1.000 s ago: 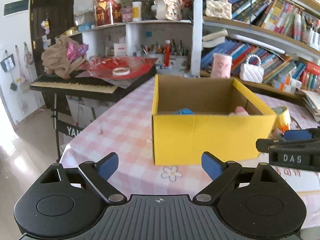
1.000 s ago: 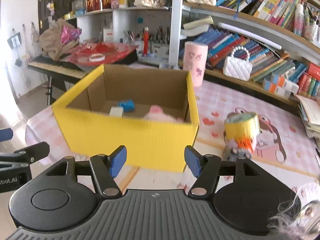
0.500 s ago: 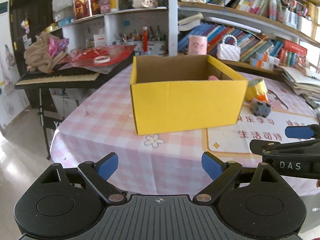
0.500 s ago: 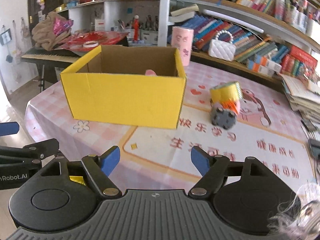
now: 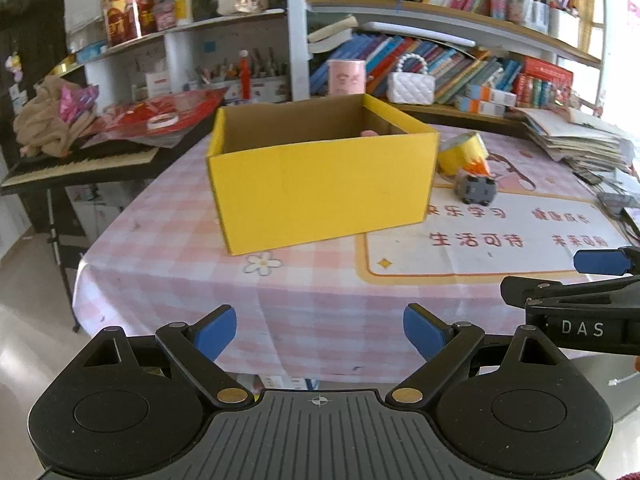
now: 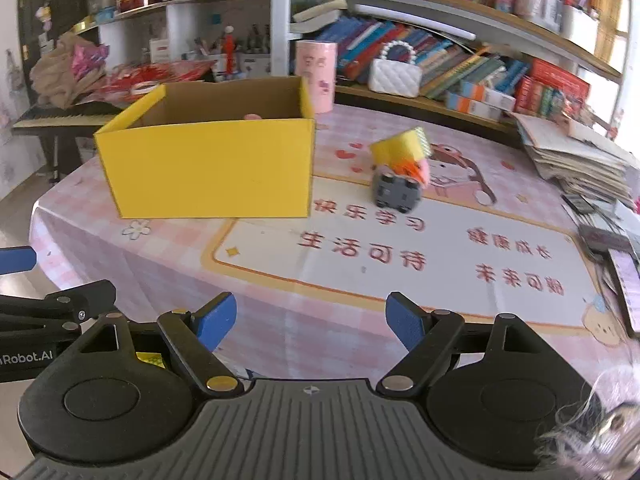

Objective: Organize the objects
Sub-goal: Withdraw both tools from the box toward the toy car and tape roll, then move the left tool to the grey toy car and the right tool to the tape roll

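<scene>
Judging by looks, the toy car and yellow toy just right of the yellow box are light, rigid plastic; pinch the car across its flat sides. Your left gripper is wide and empty; the right gripper is opening, nothing between. Box contents are mostly hidden: only a pink tip shows.

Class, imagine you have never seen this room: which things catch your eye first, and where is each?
A bright yellow cardboard box stands open on the pink checked tablecloth. Just to its right lie a yellow-and-orange toy and a grey toy car. Behind the table, crowded bookshelves fill the wall.
</scene>
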A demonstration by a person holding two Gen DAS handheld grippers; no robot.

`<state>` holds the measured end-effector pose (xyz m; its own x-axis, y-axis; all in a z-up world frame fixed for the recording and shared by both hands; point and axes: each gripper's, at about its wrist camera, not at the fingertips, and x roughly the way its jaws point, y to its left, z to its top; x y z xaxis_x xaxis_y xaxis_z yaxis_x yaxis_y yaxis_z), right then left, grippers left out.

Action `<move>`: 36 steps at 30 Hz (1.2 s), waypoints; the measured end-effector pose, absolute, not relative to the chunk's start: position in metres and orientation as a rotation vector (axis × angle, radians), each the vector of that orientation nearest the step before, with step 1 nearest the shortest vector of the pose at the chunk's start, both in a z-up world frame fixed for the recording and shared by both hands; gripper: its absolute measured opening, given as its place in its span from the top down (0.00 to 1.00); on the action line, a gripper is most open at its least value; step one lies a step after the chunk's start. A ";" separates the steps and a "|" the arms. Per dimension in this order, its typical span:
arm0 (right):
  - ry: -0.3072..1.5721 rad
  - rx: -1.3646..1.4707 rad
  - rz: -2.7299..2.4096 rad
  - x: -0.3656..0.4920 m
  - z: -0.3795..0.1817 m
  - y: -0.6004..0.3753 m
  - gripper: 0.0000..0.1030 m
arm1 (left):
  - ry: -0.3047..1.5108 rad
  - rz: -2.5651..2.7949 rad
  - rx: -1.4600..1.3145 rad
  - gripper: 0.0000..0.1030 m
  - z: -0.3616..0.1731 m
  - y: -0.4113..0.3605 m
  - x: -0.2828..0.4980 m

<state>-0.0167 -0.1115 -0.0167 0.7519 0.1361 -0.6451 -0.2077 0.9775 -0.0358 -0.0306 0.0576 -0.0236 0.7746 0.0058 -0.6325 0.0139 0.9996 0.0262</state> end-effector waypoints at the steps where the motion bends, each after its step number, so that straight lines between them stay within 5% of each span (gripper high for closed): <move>1: 0.695 -0.103 0.178 -0.018 -0.017 -0.115 0.21 | 0.686 -0.014 0.032 0.10 -0.024 0.055 -0.030; 36: 0.727 -0.058 -0.034 0.045 -0.019 -0.244 0.18 | 0.710 -0.204 0.077 0.10 -0.032 -0.077 0.067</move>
<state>0.0448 -0.2441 -0.0192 0.7465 -0.0518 -0.6634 0.0112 0.9978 -0.0654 0.0672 -0.0770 -0.0321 0.7391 -0.1594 -0.6544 0.2120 0.9773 0.0013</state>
